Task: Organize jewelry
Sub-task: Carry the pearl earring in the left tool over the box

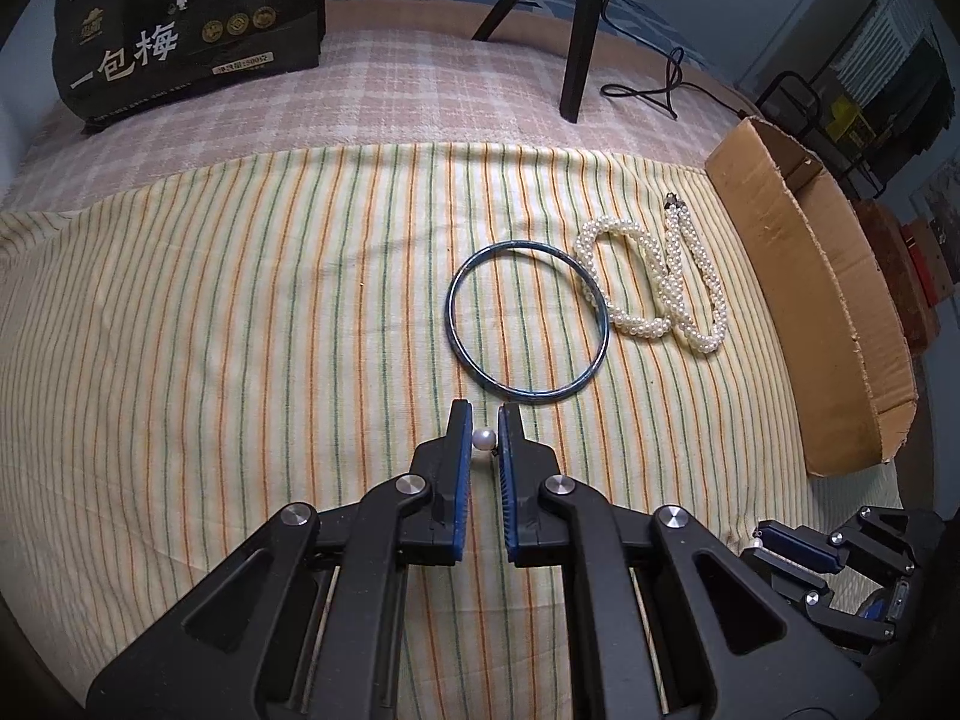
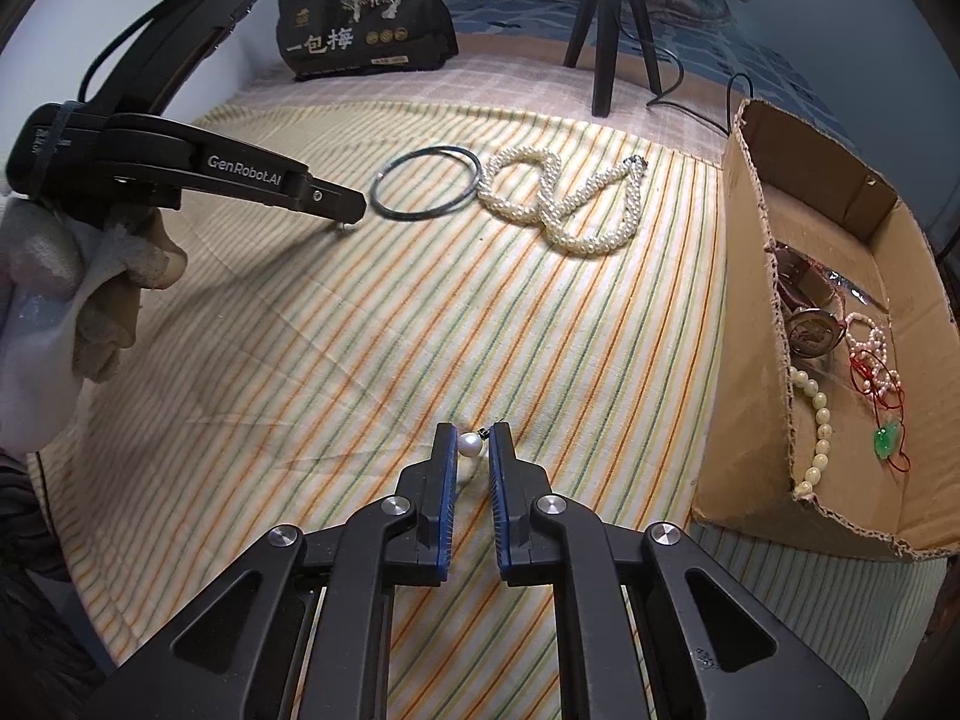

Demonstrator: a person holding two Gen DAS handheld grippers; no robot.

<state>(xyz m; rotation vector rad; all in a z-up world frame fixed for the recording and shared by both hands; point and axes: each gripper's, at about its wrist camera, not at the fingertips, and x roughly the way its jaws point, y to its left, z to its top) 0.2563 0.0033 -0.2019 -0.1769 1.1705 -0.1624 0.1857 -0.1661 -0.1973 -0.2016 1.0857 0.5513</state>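
My left gripper is closed on a small pearl earring, just above the striped cloth. It also shows in the right wrist view, near the blue bangle. My right gripper is closed on a second pearl earring. The blue bangle lies just ahead of the left gripper. A white pearl necklace lies coiled to its right and also shows in the right wrist view. The open cardboard box stands at the right and holds several jewelry pieces.
A dark snack bag stands at the back left. Black tripod legs and a cable are at the back. The box wall borders the cloth on the right. The right gripper sits low at the right.
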